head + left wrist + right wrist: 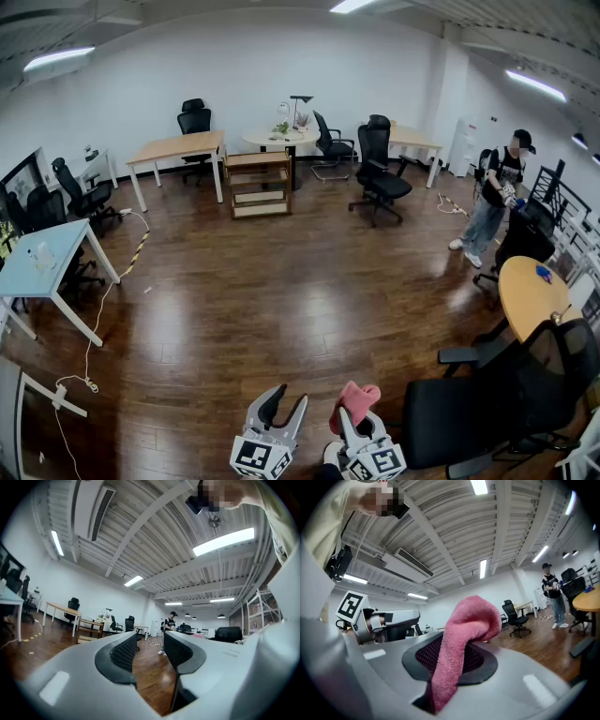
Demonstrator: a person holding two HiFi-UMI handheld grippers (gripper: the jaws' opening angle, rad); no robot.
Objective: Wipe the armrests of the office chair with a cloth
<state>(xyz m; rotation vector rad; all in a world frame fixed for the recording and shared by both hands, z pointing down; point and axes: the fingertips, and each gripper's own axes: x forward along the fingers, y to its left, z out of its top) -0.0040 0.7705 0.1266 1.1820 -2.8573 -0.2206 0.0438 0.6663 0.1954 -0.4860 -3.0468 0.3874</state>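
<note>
In the head view, a black office chair point(473, 422) stands at the lower right, its near armrest point(459, 355) pointing left. My right gripper point(356, 417) is at the bottom edge, left of the chair and apart from it, shut on a pink cloth point(357, 397). The right gripper view shows the cloth point(464, 634) pinched between the jaws of the right gripper point(454, 656) and folded over above them. My left gripper point(282, 409) is beside it at the left. In the left gripper view, the left gripper point(150, 646) has a narrow gap between its jaws with nothing in it.
A round wooden table point(530, 295) stands at the right, behind the chair. A person point(492, 199) stands farther back at the right. Black chairs point(380, 173), desks point(178, 150) and a low shelf point(258, 183) line the back. At the left are a blue table point(42, 258) and a floor cable point(94, 328).
</note>
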